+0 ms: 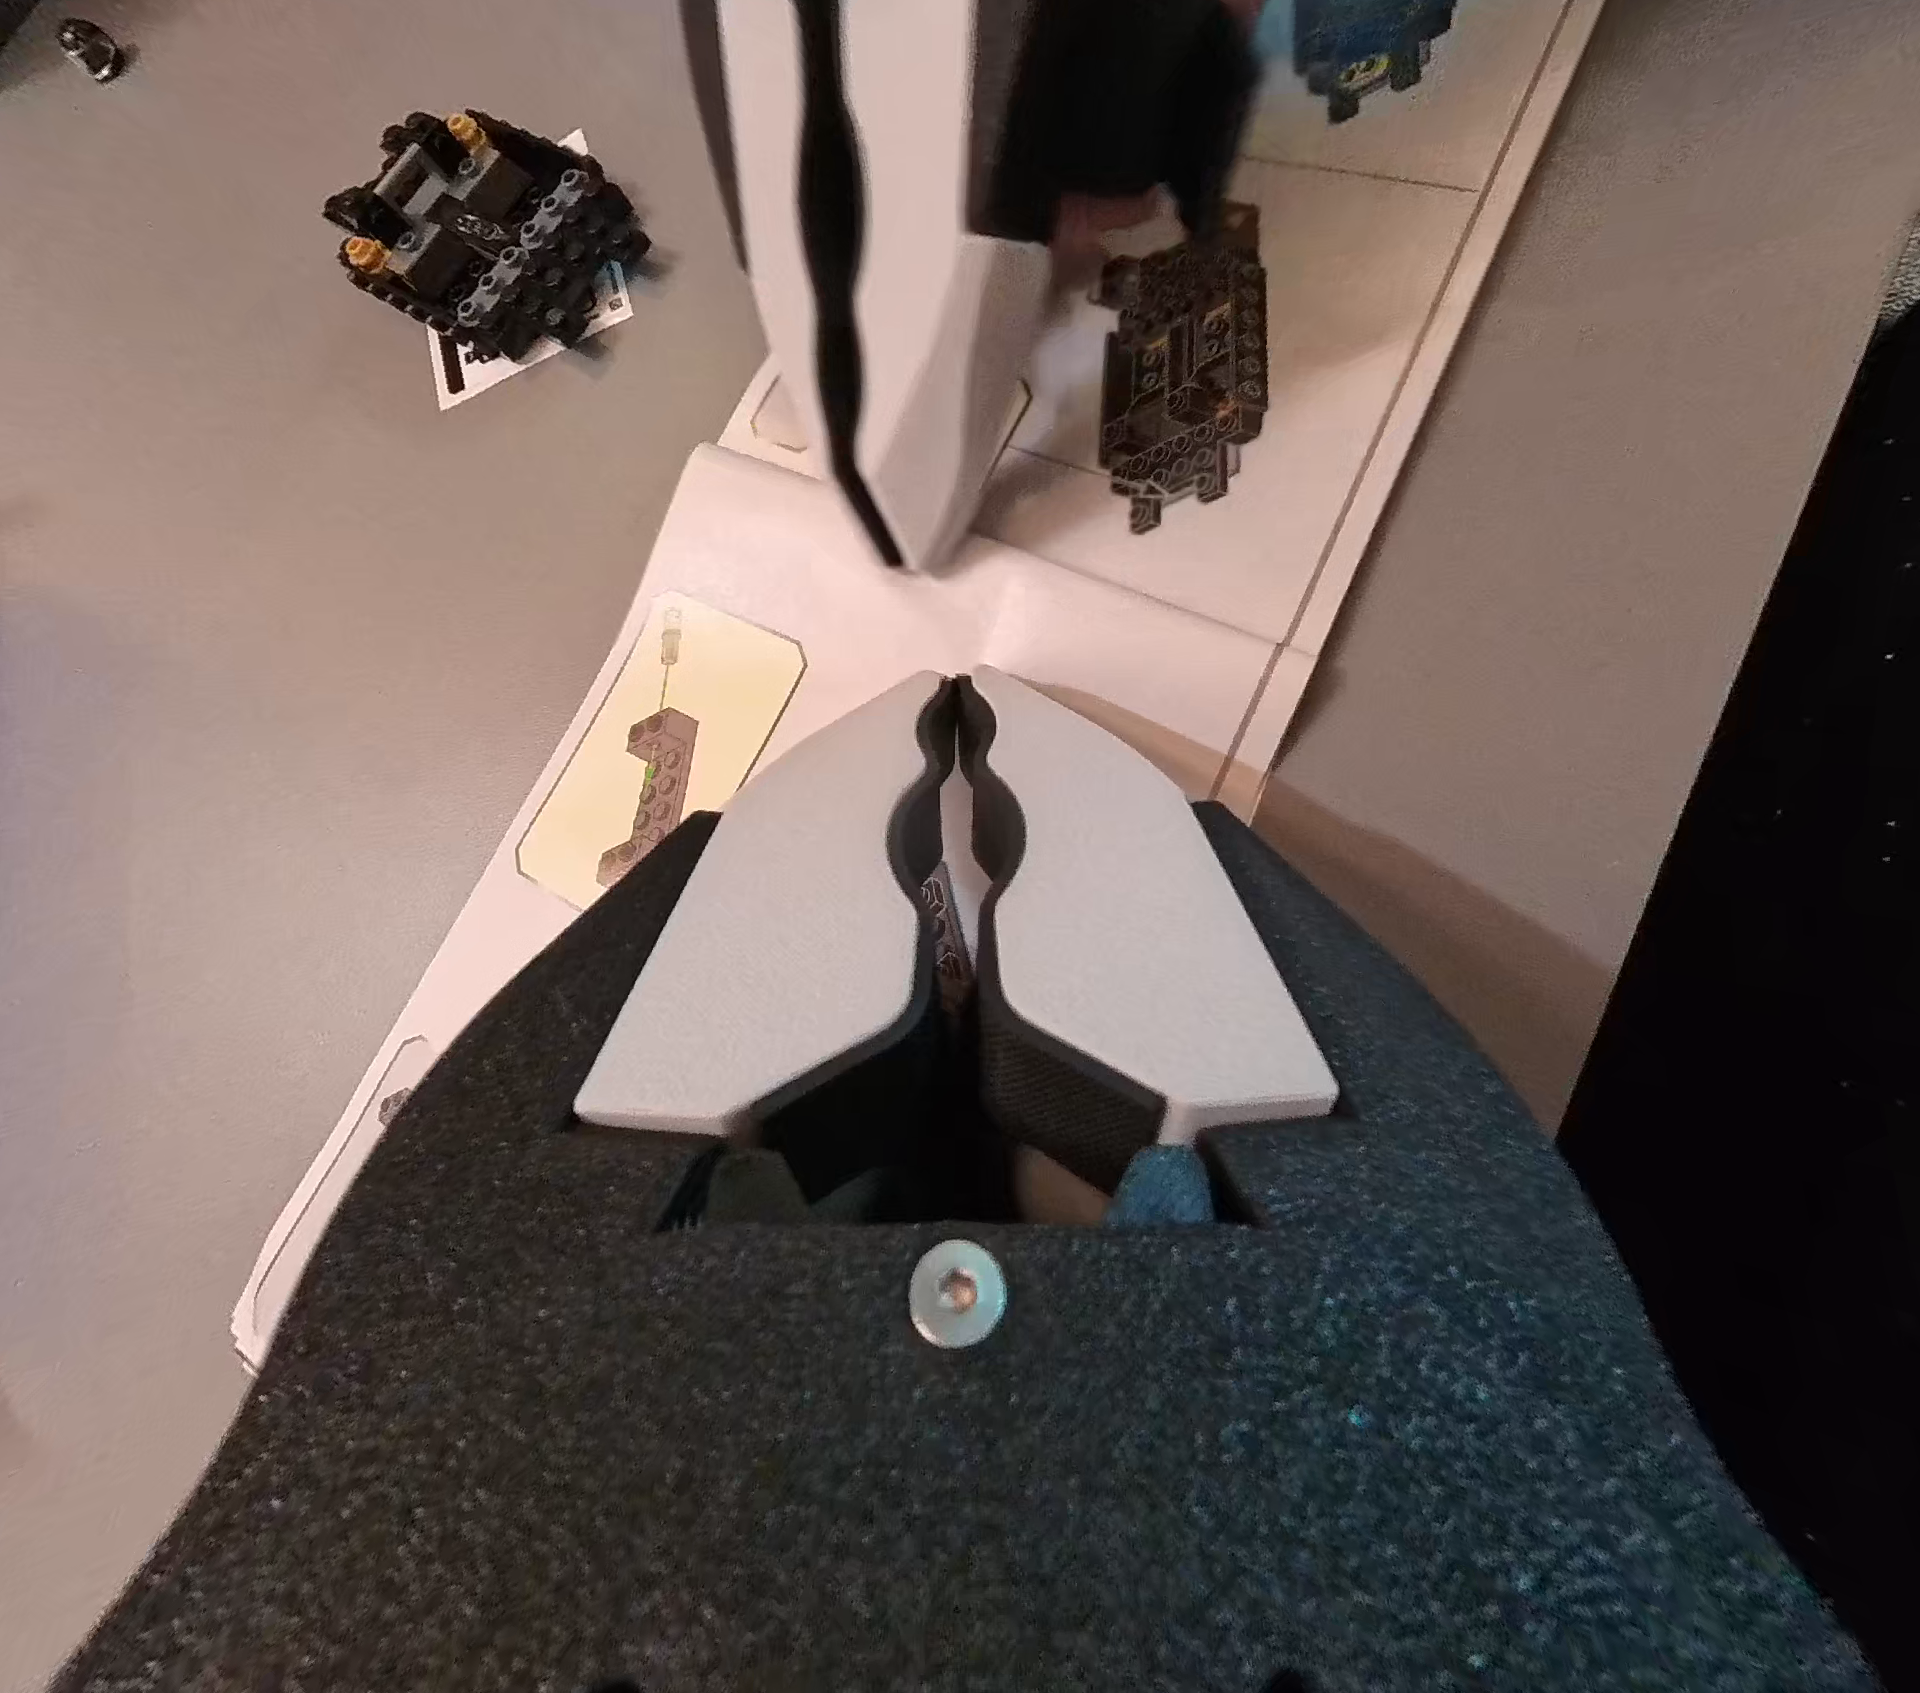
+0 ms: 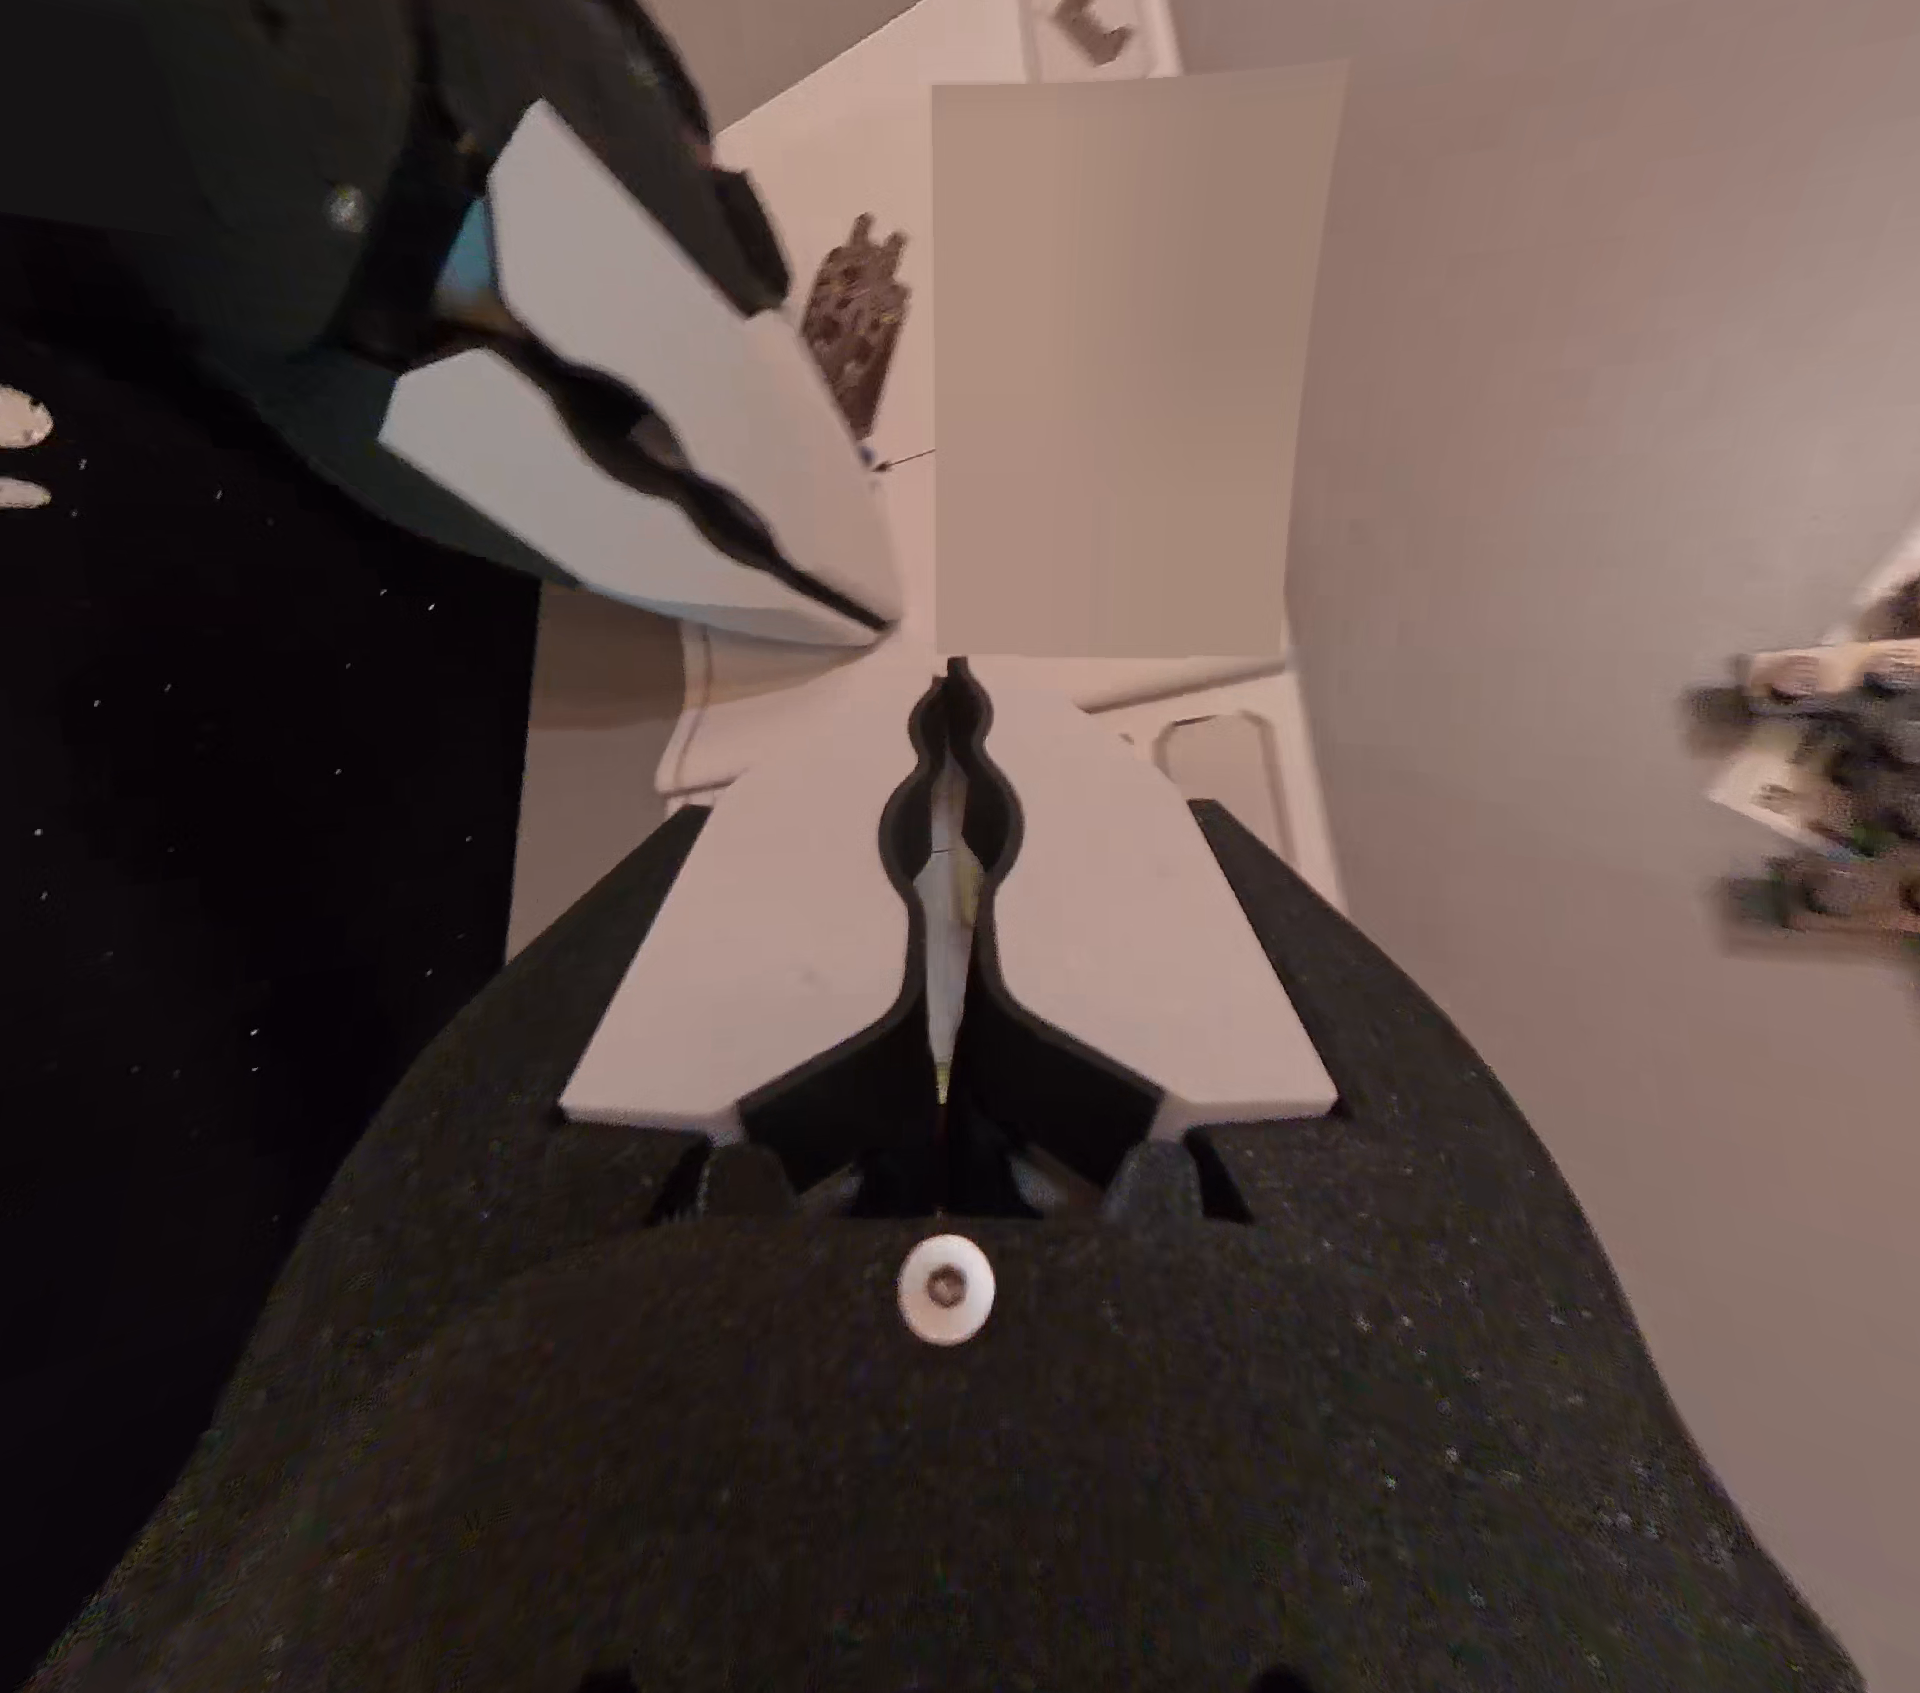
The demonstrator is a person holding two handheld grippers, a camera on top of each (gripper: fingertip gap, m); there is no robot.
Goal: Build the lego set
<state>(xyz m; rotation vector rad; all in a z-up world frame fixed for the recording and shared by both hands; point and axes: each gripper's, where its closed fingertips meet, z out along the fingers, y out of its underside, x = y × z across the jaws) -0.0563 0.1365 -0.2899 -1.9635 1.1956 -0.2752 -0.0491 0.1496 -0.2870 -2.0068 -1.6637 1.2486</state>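
In the left wrist view, my left gripper [image 1: 956, 687] fills the lower half of the frame, its 2 white fingers [image 1: 769, 937] pressed together at the tips. Something thin and patterned shows in the slot between them, but I cannot tell whether they are pinching a page or simply lying over the instruction booklet [image 1: 1143, 594], which spreads open from lower left to upper right. My right gripper [image 1: 894, 552] comes down from the top centre, also drawn together, its tips touching the booklet near the fold. The half-built black lego model [image 1: 488, 230] sits in the upper left on a small white card [image 1: 457, 370], well apart from both grippers. A small dark loose piece [image 1: 94, 48] lies near the left edge on the grey table [image 1: 260, 656].

In the right wrist view, my right gripper [image 2: 956, 667] is at centre, closed, with a thin white sheet edge running up its slot, so I judge it is clamped on a page of the booklet. The left gripper [image 2: 883, 620] enters from the upper left, tips meeting mine over the paper. The model is a blur at the right edge [image 2: 1829, 750].

I judge this step is page handling, not building. Next calls for turning the page flat, letting go, then reaching for the model.
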